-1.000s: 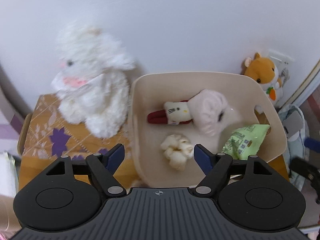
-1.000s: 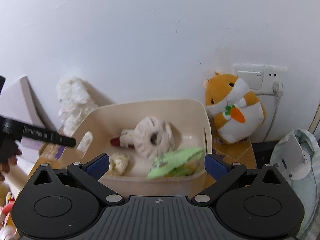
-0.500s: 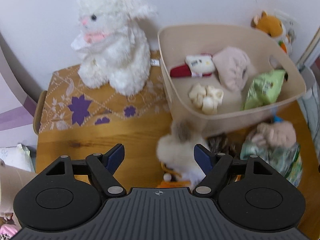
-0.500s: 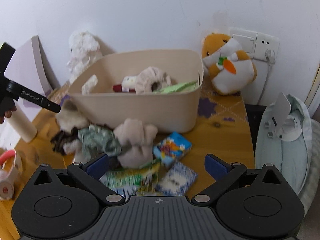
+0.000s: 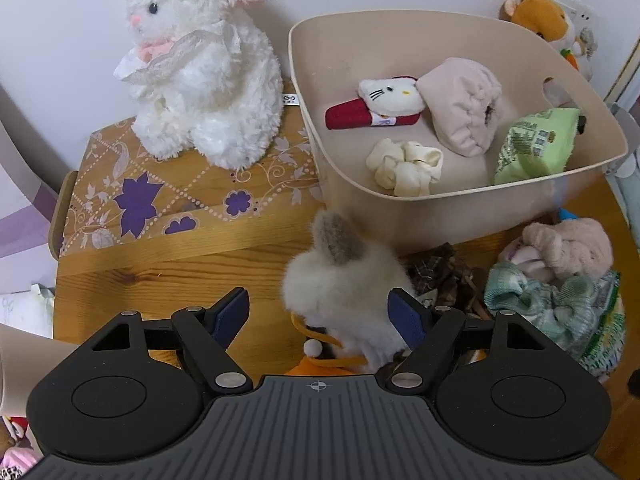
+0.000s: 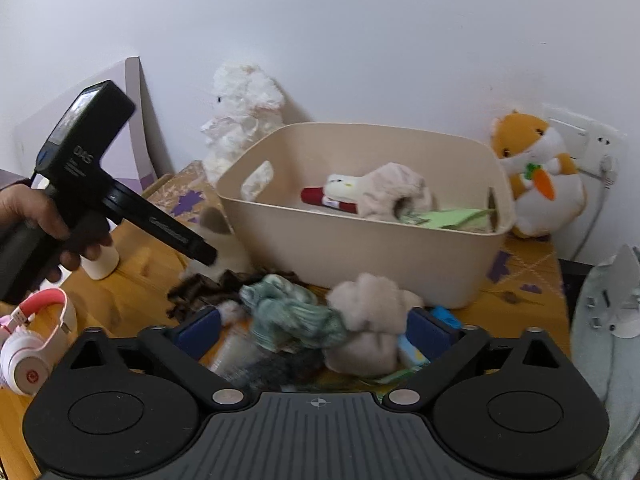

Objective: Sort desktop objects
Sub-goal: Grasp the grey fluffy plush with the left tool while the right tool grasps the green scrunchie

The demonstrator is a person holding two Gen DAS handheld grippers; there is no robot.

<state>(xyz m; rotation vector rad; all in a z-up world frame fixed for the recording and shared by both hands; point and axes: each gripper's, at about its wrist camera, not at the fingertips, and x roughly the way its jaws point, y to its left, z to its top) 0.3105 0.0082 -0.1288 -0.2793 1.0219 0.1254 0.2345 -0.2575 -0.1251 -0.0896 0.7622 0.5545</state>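
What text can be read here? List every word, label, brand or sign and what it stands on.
"DAS", roughly read: white letters on the black handheld gripper body.
Raised lettering along that gripper's black finger bar: too blurred to read.
Small round logo mark on the white fabric tag beside the white plush rabbit: too small to read.
Print on the light green snack packet in the beige plastic bin: unreadable.
Red round logo on the pink-and-white headphones: unreadable.

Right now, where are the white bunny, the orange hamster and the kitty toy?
white bunny [image 5: 200, 80], left wrist view, on its chest.
orange hamster [image 6: 540, 176], right wrist view, on its belly.
kitty toy [image 5: 390, 94], left wrist view, on its face.
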